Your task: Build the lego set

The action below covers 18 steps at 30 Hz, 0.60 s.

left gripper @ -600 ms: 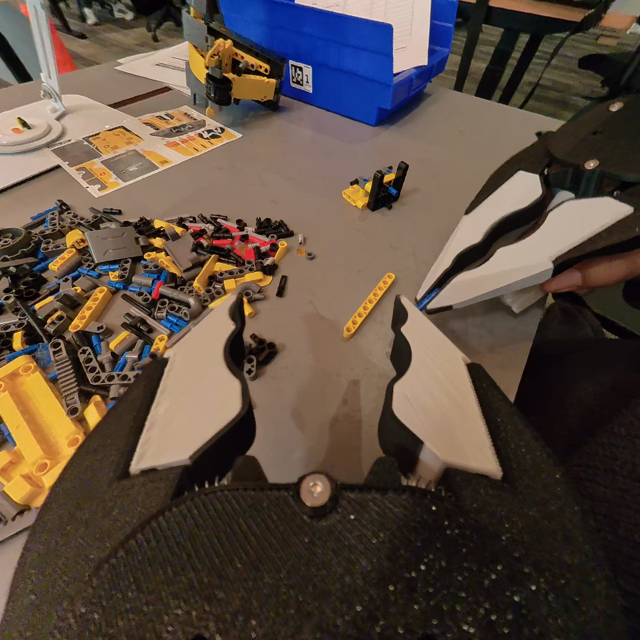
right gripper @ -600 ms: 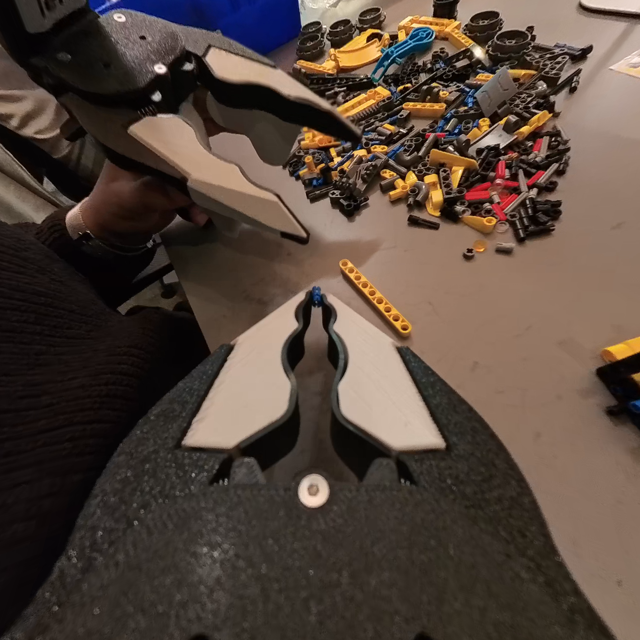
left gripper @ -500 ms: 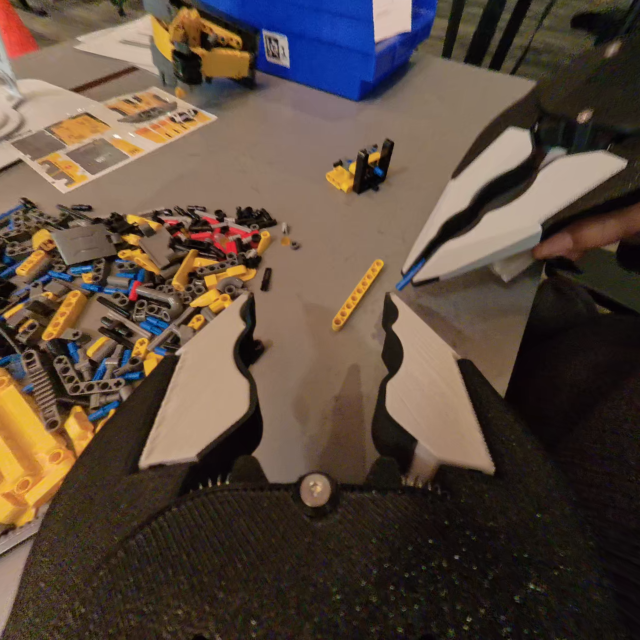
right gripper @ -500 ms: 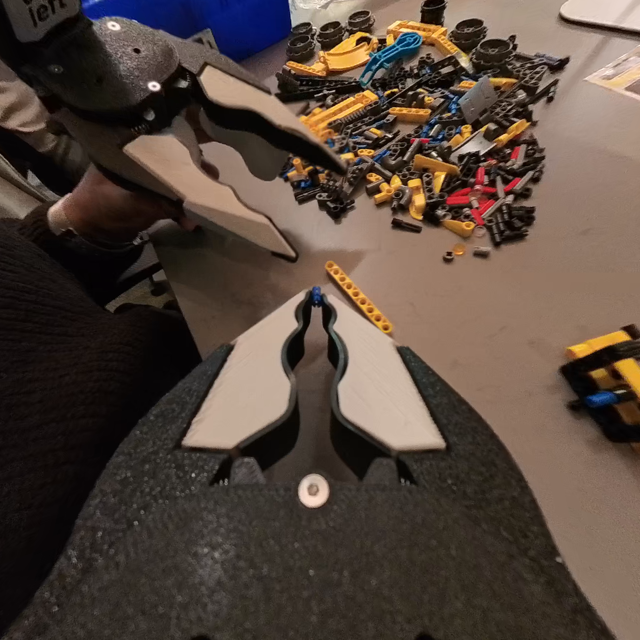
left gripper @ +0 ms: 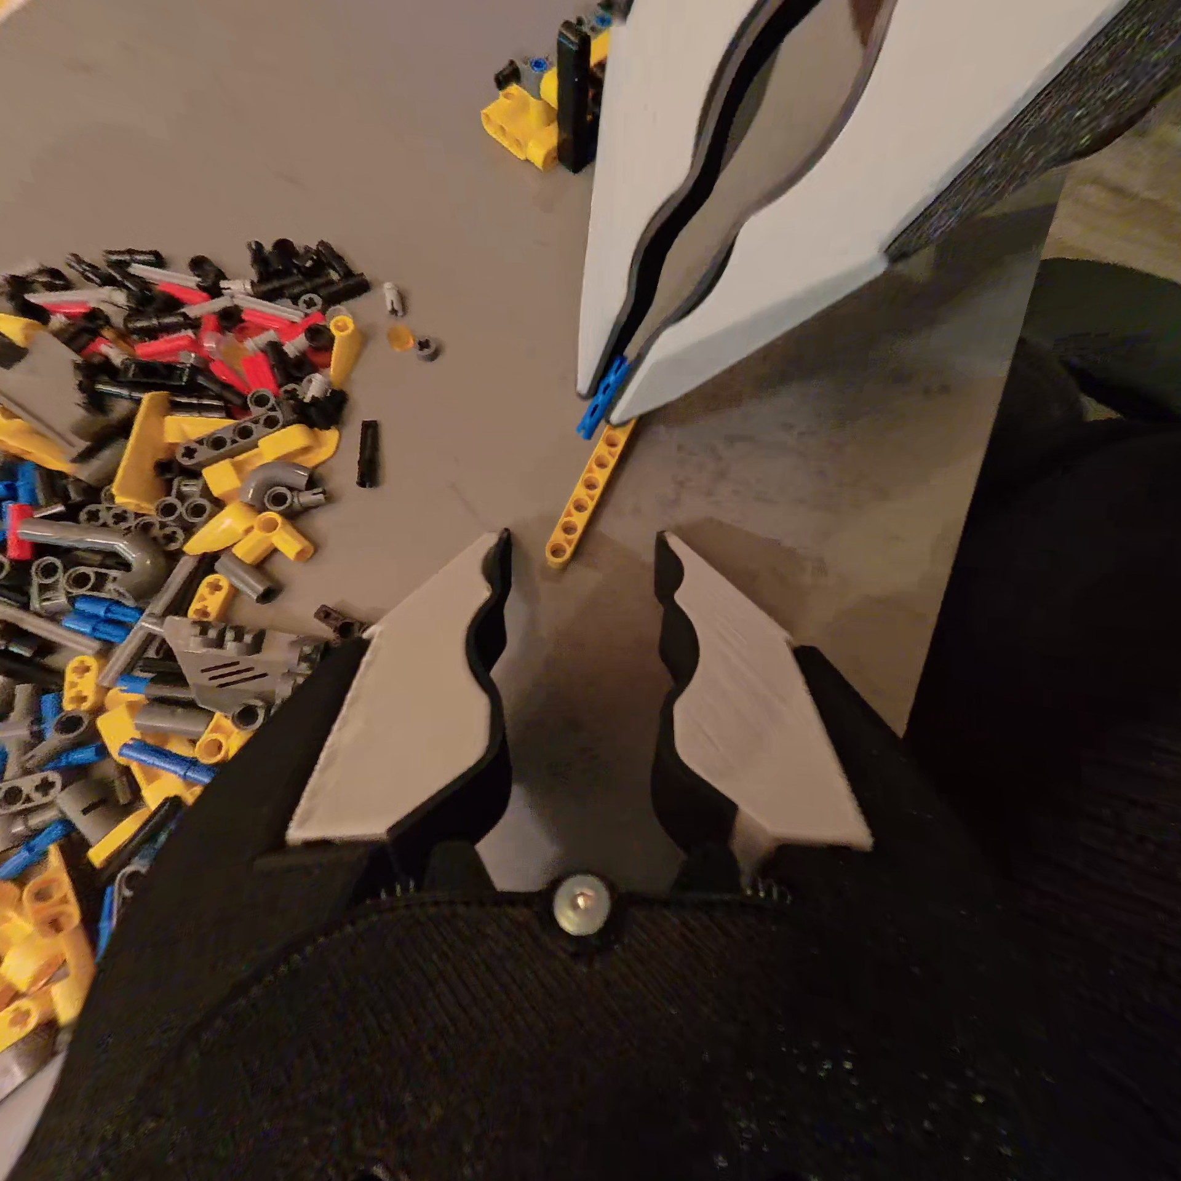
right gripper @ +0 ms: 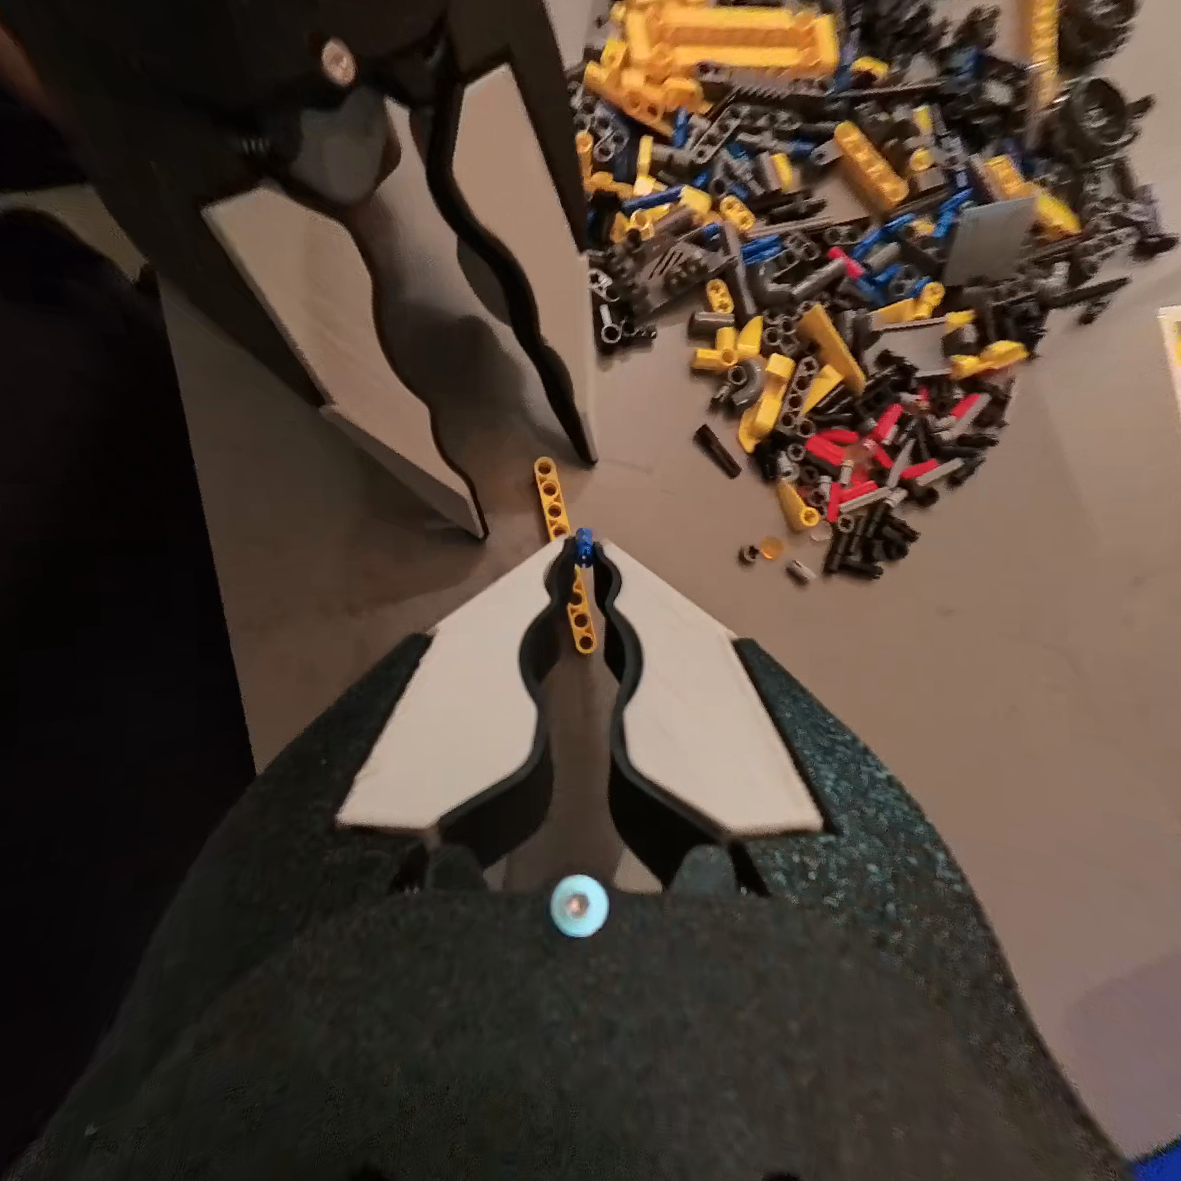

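Note:
A long yellow beam with holes point(left gripper: 588, 495) lies flat on the grey table point(left gripper: 319, 160). My left gripper point(left gripper: 583, 543) is open and empty, its fingertips just at the beam's near end. My right gripper point(right gripper: 583, 544) is shut on a small blue pin point(right gripper: 583, 547) and hangs right over the beam point(right gripper: 556, 505). In the left wrist view the right gripper point(left gripper: 604, 409) comes down from the top, the blue pin point(left gripper: 599, 399) sticking out of its tips above the beam's far end. In the right wrist view the left gripper point(right gripper: 533, 495) stands open over the beam's other end.
A big pile of loose yellow, black, blue, red and grey building parts point(left gripper: 160, 511) covers the table's left side; it also shows in the right wrist view point(right gripper: 863, 255). A small yellow and black sub-assembly point(left gripper: 549, 108) stands farther back. The table edge point(left gripper: 958, 511) runs along the right. Tip to tip, the grippers are about 4 cm apart.
Both grippers have dropped low and closed in on the yellow beam from opposite ends. The right gripper still holds the blue pin. The left gripper stays open.

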{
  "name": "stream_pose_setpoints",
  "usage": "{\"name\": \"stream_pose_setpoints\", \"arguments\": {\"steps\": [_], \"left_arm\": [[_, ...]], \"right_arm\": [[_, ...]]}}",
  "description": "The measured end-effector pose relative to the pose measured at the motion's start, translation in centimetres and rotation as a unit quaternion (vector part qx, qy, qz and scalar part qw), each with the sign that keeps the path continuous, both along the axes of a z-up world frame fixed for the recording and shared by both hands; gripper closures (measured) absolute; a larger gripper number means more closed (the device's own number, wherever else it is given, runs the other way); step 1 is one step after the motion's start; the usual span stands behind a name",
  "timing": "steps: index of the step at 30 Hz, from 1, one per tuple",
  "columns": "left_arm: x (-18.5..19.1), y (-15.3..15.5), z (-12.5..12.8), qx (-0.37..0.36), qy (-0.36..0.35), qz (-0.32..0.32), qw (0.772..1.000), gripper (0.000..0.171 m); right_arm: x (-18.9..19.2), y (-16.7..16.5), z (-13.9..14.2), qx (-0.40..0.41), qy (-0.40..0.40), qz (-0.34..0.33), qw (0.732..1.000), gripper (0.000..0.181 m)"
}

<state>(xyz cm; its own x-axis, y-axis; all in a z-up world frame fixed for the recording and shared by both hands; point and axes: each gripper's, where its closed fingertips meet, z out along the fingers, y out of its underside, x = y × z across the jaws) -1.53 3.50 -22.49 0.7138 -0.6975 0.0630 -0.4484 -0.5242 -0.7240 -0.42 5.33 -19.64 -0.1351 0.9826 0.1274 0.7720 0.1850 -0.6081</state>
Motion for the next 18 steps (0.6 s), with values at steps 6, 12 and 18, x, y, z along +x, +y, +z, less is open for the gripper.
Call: {"name": "stream_pose_setpoints", "arguments": {"steps": [6, 12, 18], "left_arm": [[0.2, 0.0, 0.1, -0.006, -0.011, -0.006, 1.000, 0.143], [1.4, -1.3, 0.4, -0.037, -0.049, -0.050, 0.997, 0.153], [1.3, -0.9, 0.4, -0.030, -0.047, -0.037, 0.998, 0.142]], "right_arm": [[-0.1, -0.8, -0.9, -0.015, -0.058, 0.052, 0.997, 0.176], [0.3, -0.9, -1.6, -0.016, -0.093, 0.070, 0.993, 0.176], [0.5, -1.1, -1.1, -0.027, -0.097, 0.076, 0.992, 0.177]]}}
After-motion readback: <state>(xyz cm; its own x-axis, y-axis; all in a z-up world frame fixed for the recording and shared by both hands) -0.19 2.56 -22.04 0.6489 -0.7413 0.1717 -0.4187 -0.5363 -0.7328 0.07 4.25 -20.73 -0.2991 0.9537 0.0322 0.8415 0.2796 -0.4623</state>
